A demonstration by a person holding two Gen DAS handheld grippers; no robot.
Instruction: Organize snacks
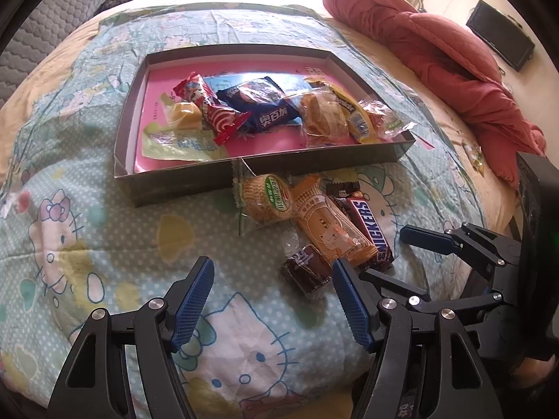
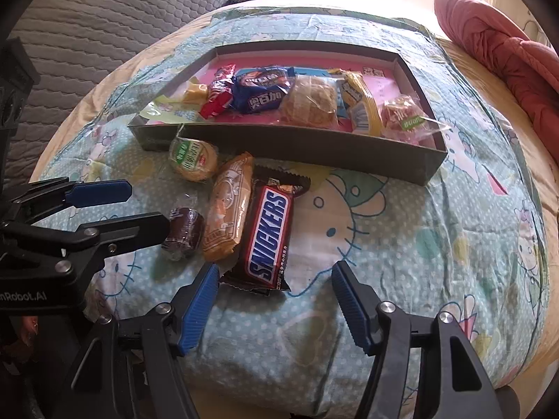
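A grey box (image 1: 181, 181) (image 2: 314, 153) with a pink floor lies on the Hello Kitty bedspread and holds several wrapped snacks. In front of it lie a round biscuit with a green label (image 1: 265, 199) (image 2: 194, 160), an orange cat packet (image 1: 332, 227) (image 2: 229, 209), a Snickers bar (image 1: 370, 230) (image 2: 269, 237) and a small dark brown sweet (image 1: 307, 270) (image 2: 183, 232). My left gripper (image 1: 272, 265) (image 2: 150, 206) is open just left of the brown sweet. My right gripper (image 2: 276, 267) (image 1: 387, 255) is open, and the bar's near end lies just inside its left fingertip, untouched.
A red quilt (image 1: 436, 45) (image 2: 506, 52) is bunched up at the back right. A grey quilted surface (image 2: 87, 35) rises on the left. One small wrapped sweet (image 1: 475, 155) lies on the sheet to the right, and a black screen (image 1: 499, 35) stands beyond.
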